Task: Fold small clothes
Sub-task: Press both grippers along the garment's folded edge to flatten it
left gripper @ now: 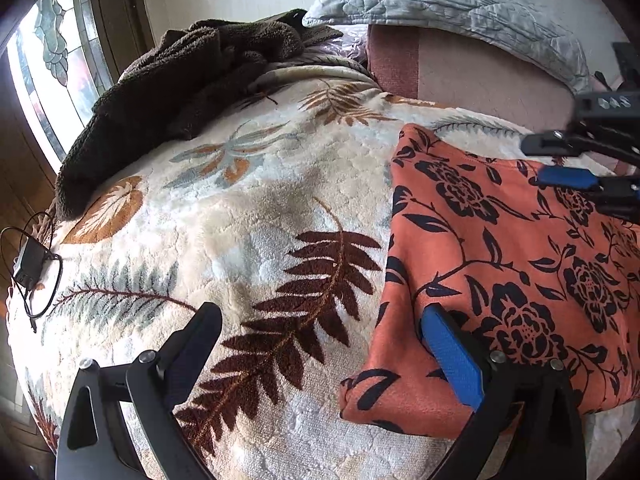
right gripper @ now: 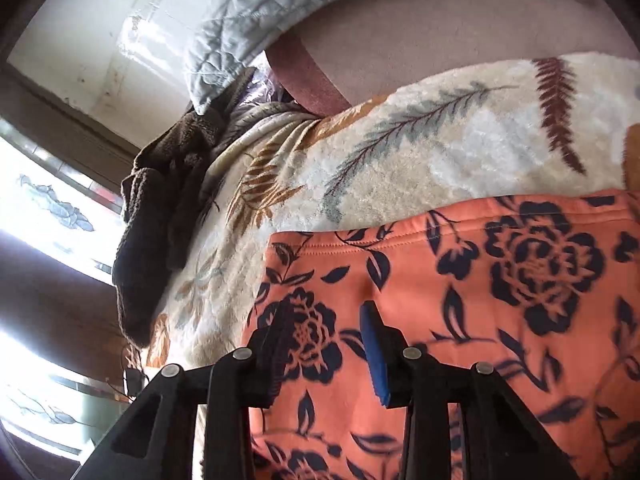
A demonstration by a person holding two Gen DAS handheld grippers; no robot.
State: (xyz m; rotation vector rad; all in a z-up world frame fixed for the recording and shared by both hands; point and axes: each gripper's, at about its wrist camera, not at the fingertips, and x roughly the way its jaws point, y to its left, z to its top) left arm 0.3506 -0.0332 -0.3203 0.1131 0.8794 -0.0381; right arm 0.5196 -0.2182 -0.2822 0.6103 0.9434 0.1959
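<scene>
- Orange floral garment (left gripper: 500,264): lies flat on the leaf-patterned blanket (left gripper: 256,208), folded at least once by the look of its thick, doubled left edge; a stitched hem runs along its far side.
- Left gripper (left gripper: 320,352): jaws wide apart, nothing between them; one finger over the blanket, the blue-padded finger (left gripper: 452,360) over the garment's near left corner.
- Right gripper (right gripper: 326,340): jaws part-closed with a narrow gap, poised above the garment near its far left corner; no cloth is seen pinched between the pads.
- Step in hand, as judged: between folds, both grippers positioning along the left edge.
- Next move, as judged: each gripper must lower onto a corner, pinch all layers together, then carry the edge across evenly.
- Writing: pale embossed characters on the right gripper's body in the left wrist view are too blurred to read; no brand or label shows.
</scene>
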